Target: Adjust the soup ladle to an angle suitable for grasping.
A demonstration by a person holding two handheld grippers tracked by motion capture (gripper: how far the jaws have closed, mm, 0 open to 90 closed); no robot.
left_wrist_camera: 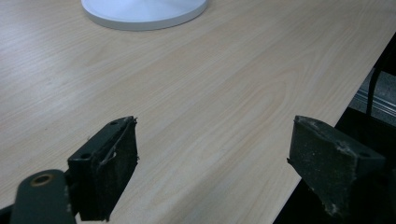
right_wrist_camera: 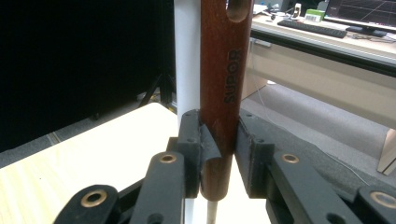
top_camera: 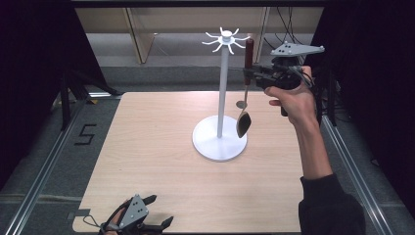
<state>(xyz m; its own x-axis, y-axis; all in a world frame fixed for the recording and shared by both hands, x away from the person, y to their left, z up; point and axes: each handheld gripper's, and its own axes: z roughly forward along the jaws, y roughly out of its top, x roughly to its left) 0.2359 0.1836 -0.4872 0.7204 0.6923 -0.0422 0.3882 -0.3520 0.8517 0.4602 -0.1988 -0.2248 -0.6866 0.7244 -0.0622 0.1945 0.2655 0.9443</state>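
Right gripper (top_camera: 250, 72) raised near top of white stand (top_camera: 223, 93), jaws clamped on reddish-brown wooden handle of spoon (top_camera: 243, 120). Spoon held upright, handle up, dark bowl hanging low just above round base (top_camera: 215, 147) of stand, slightly to its right. Handle top just beside hook crown (top_camera: 226, 39), not on a hook. In right gripper view, handle (right_wrist_camera: 223, 88) pinched between both pads, hanging hole at upper end, "SUPOR" printed along it, white pole (right_wrist_camera: 187, 56) directly behind. Left gripper (top_camera: 159, 226) resting low at near edge of table (top_camera: 147, 161), jaws spread wide, nothing between pads (left_wrist_camera: 112, 172); base edge visible far ahead
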